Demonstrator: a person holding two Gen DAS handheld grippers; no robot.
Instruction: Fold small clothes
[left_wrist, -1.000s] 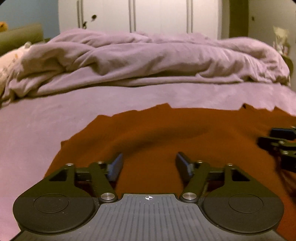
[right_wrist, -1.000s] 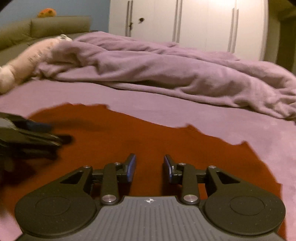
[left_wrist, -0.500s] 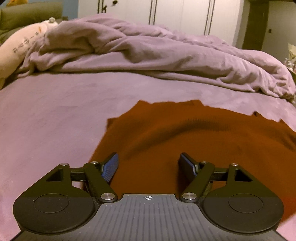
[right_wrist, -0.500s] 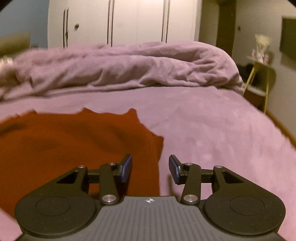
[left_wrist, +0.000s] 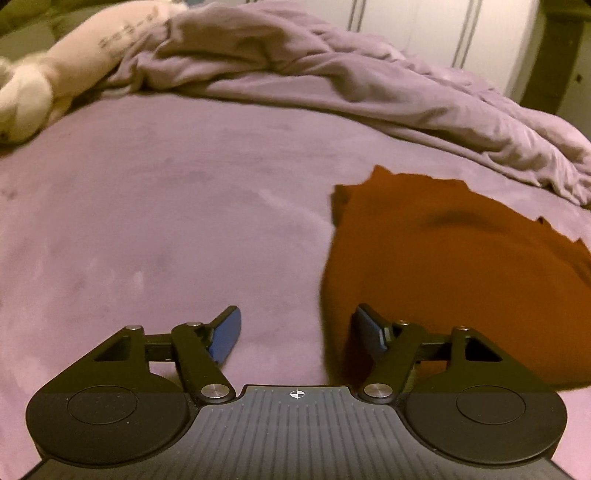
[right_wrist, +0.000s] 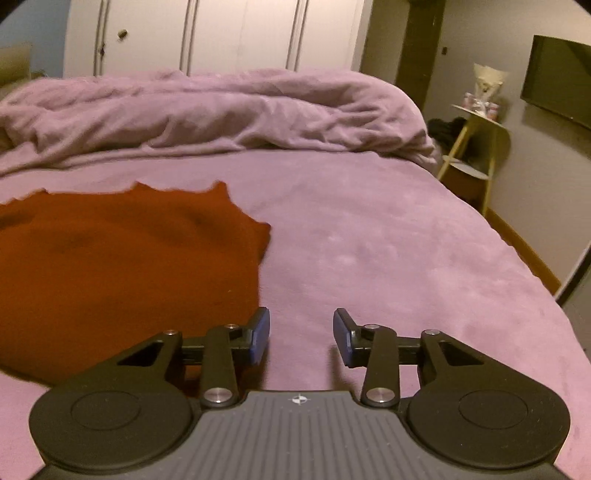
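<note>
- One bed (left_wrist: 155, 206) is filling both views, its mauve cover lying smooth up front while one rumpled duvet (right_wrist: 221, 110) is bunching along the far side.
- One rust-orange garment (left_wrist: 443, 266) is lying flat on that cover, sitting between the two grippers: right of the left one, left of the right one (right_wrist: 122, 266).
- One pale pillow (left_wrist: 44, 81) is peeking in at the far left, and one small side table (right_wrist: 476, 147) is standing beyond the bed's right edge.
- Two grippers are in play. The left gripper (left_wrist: 295, 332) is hovering at the garment's left edge, jaws closing but well apart, only its right finger (left_wrist: 369, 328) over the cloth, nothing pinched.
- The right gripper (right_wrist: 301, 334) is hanging just off the garment's right edge, jaws closing too, nothing but bed cover between them.
- By my read, they're setting up for a side fold: next, each gripper needs to drop onto its edge and pinch it.
</note>
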